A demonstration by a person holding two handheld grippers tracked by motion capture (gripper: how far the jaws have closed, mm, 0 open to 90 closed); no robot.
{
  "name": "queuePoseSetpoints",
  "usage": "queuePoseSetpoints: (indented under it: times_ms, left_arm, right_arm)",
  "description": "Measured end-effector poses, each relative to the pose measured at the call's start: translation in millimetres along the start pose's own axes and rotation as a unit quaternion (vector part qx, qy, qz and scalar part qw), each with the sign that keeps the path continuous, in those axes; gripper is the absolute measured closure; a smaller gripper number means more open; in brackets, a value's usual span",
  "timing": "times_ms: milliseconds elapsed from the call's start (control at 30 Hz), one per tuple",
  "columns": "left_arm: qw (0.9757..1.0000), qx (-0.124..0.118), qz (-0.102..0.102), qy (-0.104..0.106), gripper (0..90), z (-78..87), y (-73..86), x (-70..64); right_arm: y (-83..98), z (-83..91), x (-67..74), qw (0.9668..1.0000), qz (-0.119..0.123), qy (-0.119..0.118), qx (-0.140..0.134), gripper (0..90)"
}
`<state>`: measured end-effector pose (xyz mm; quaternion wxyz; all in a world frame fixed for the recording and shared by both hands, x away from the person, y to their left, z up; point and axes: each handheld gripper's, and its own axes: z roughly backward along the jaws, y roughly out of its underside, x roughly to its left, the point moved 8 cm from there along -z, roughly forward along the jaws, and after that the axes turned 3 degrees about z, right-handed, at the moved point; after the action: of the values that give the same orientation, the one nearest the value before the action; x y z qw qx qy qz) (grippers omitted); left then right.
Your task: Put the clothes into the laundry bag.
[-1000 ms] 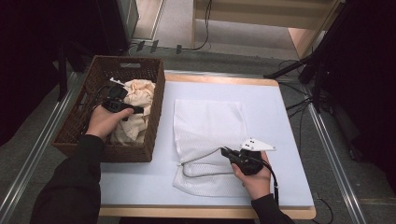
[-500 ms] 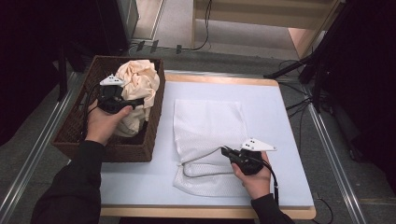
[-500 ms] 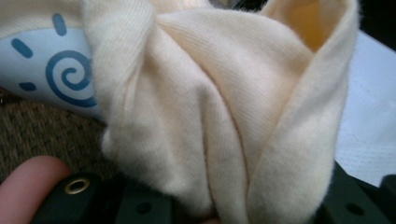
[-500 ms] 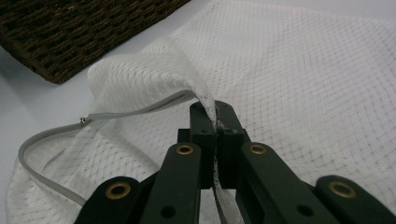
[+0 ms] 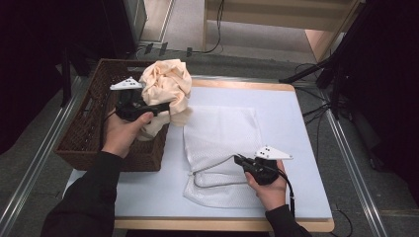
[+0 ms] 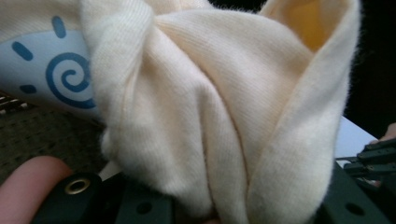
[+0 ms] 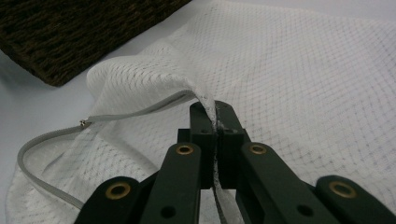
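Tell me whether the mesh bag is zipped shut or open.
Open. The right gripper pinches the mesh bag at its mouth and lifts one edge, so the zipper halves gape apart.

Your right gripper (image 7: 215, 122) pinching the white mesh bag (image 7: 299, 84) at its zipper edge (image 7: 135, 112) — jaws closed, wicker basket (image 7: 70, 32) beyond — upper left.

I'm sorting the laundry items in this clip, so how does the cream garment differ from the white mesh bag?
The cream garment is opaque knit, bunched and lifted above the wicker basket in the left claw; the white mesh bag is see-through netting, lying mostly flat on the table. The garment bears a blue spiral print; the bag has a grey zipper, partly open. Only the bag's edge is raised, pinched by the right claw. Both are soft, pale fabric, each gripped.
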<state>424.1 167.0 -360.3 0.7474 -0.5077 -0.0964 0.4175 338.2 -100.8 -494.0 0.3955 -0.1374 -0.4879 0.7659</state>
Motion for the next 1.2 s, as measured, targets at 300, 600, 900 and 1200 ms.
queuePoseSetpoints:
  times_ms: [300, 600, 900, 1200]
  left_arm:
    - [0.9962, 0.036, 0.026, 0.076, 65.1, -33.7, 18.9, -54.9]
    - [0.9941, 0.053, 0.035, 0.087, 64.6, -48.1, 60.6, -96.2]
    - [0.9956, 0.051, 0.001, 0.079, 64.0, -28.3, 96.8, -122.6]
    - [0.9901, 0.117, -0.002, 0.078, 58.8, -37.2, 180.4, -136.9]
  right_arm:
    - [0.5, 1.0, -3.0, 1.0000, -0.004, 0.003, -0.001, 88.9]
    - [-0.7, 3.2, -8.4, 0.9998, -0.015, 0.009, -0.006, 88.8]
    - [0.0, 1.3, -9.9, 0.9998, -0.016, 0.010, -0.004, 88.8]
    - [-0.9, 2.3, -17.1, 0.9993, -0.029, 0.022, -0.002, 88.8]
